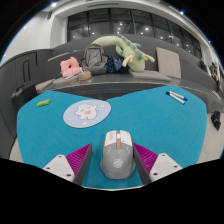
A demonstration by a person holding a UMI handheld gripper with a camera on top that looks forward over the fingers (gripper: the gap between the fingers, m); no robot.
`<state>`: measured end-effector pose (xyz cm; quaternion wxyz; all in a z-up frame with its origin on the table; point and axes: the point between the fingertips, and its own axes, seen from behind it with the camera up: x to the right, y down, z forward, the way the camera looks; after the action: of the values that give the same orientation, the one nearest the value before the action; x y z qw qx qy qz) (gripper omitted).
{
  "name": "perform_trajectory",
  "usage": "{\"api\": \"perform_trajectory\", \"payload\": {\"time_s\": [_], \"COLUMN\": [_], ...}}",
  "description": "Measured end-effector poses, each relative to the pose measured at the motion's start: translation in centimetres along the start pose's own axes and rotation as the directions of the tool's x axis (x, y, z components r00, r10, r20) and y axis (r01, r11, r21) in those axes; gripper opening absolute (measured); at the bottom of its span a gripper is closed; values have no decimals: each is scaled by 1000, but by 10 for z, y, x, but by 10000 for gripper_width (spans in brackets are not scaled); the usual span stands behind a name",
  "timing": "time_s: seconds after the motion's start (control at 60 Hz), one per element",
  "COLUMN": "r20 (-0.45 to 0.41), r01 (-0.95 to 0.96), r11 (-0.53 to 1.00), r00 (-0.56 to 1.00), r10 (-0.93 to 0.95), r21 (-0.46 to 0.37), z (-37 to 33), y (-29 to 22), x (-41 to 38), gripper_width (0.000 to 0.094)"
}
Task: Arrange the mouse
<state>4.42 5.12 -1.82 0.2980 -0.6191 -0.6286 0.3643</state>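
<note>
One grey computer mouse (pixel 115 155) bottom centre, between spread gripper (pixel 115 163) fingers, gaps either side, resting on teal desk mat (pixel 150 115). Round mouse pad (pixel 87 112) centre-left. Plush toys (pixel 128 50) upper centre, office behind.

No legible text or labels anywhere

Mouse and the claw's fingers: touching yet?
Cannot tell. In the gripper view the mouse sits between the claw fingers on the teal mat; no plain gap or contact shows.
</note>
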Motion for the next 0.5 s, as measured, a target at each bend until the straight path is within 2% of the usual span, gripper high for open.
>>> {"api": "perform_trajectory", "payload": {"time_s": [0.017, 0.083, 0.133, 0.25, 0.3, 0.4, 0.5], "r20": [-3, -29, -29, -47, -43, -4, 26], "r01": [0, 5, 5, 34, 29, 33, 42], "r11": [1000, 1000, 1000, 999, 1000, 995, 983], "r00": [1000, 1000, 1000, 998, 999, 999, 999], "r10": [0, -5, -5, -34, -29, -32, -47], "r21": [1, 1, -1, 9, 2, 94, 179], "z": [0, 3, 3, 3, -5, -32, -44], "y": [-1, -1, -1, -4, -7, -49, -114], "x": [1, 8, 6, 8, 8, -3, -24], "gripper_width": [794, 494, 477, 368, 360, 359, 358]}}
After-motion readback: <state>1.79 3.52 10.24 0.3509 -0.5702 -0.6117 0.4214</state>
